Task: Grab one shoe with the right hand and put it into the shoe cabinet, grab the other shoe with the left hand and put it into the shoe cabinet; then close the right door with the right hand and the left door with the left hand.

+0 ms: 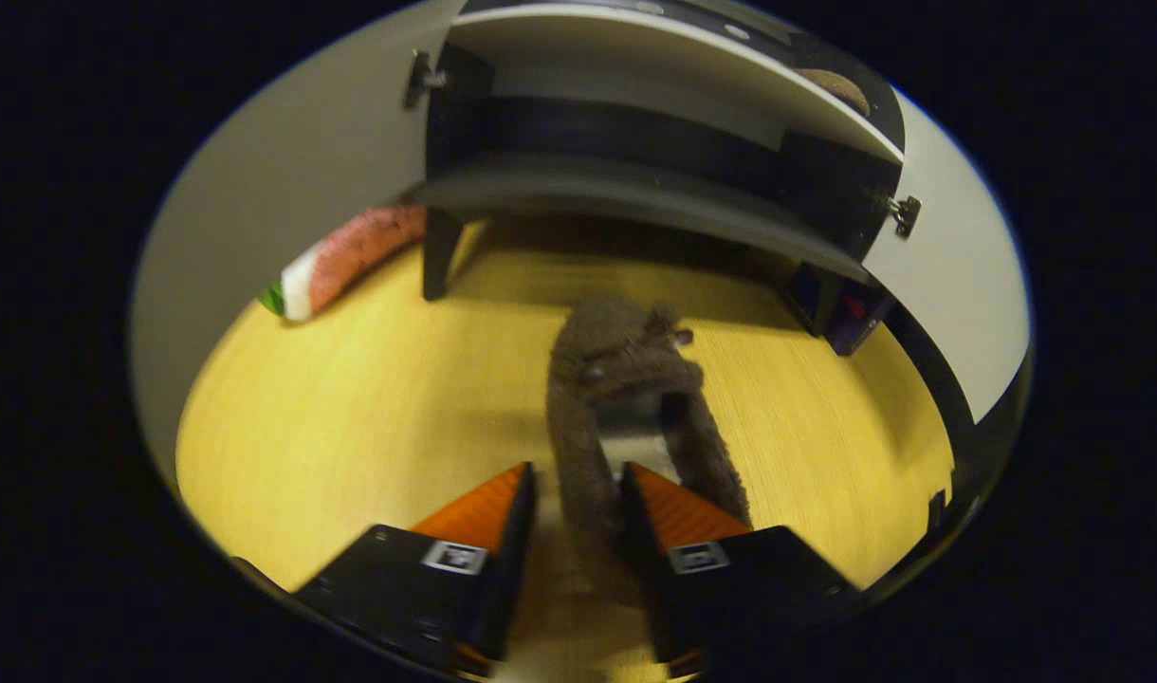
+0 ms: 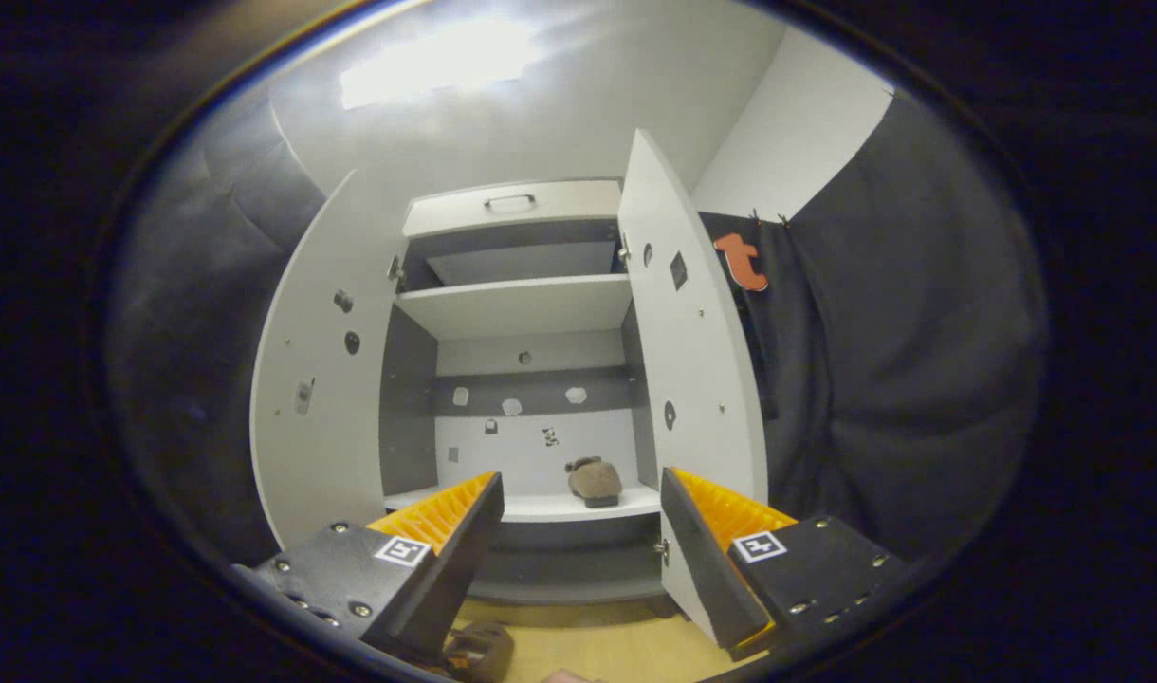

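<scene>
Nearest the lens in the left gripper view, the left gripper [image 1: 576, 493] has its two fingers pressed onto one side wall of a brown fuzzy shoe [image 1: 626, 379], one finger outside the wall and the other inside the shoe's opening, so it is gripping the shoe at its near end. The shoe's toe points away toward the shoe cabinet [image 1: 654, 180], over the yellow wooden floor [image 1: 370, 408]; whether the sole has left the floor is hard to judge, as the picture is blurred. Far left on the floor, against the left door [image 1: 284, 180], lies a pink, white and green soft object [image 1: 341, 261] that cannot be identified. In the right gripper view, the right gripper [image 2: 578, 531] is spread wide and holds nothing; beyond it stands the cabinet with both doors swung open, the right door [image 2: 683, 332] nearest its right finger. The other shoe [image 2: 595, 480] already sits on the lower shelf [image 2: 531, 505], toward its right side. So the step in hand looks like the left-hand shoe; next it must be raised over the shelf edge and set beside its mate, then released. At the bottom edge of the right gripper view, a brown shape is cut off and uncertain.
</scene>
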`<state>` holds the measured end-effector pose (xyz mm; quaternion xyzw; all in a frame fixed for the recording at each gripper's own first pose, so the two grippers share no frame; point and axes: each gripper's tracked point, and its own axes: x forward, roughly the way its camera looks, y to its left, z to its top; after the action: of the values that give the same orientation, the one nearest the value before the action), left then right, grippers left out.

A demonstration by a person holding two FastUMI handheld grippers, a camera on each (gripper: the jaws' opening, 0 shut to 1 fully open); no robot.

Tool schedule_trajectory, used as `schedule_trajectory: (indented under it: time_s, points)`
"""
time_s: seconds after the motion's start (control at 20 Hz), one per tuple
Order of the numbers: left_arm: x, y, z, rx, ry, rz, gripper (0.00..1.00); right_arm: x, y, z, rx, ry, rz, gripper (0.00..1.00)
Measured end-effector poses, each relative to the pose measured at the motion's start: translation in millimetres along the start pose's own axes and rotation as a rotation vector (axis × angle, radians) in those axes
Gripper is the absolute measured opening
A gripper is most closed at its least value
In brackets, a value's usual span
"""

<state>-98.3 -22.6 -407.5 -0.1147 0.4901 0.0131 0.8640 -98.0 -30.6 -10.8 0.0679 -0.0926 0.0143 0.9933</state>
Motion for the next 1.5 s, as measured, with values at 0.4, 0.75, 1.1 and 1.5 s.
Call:
schedule_trajectory:
  time_s: [0.4, 0.75, 1.1, 1.5]
  points:
    - [-32, -1, 18, 0.108, -0.083, 0.094, 0.01, -20, -27, -15, -0.003, 0.057, -0.006, 1.0]
    - [-123, -30, 95, 0.085, -0.37, 0.075, 0.01, -30, -44, -18, 0.085, 0.092, 0.014, 1.0]
    - [-179, -49, 188, 0.03, -0.58, 0.046, 0.01, -45, -45, -10, 0.039, 0.084, 0.03, 0.98]
    - [-199, -63, 349, -0.123, -0.795, -0.016, 0.01, -55, -52, -8, -0.006, 0.076, 0.03, 0.99]
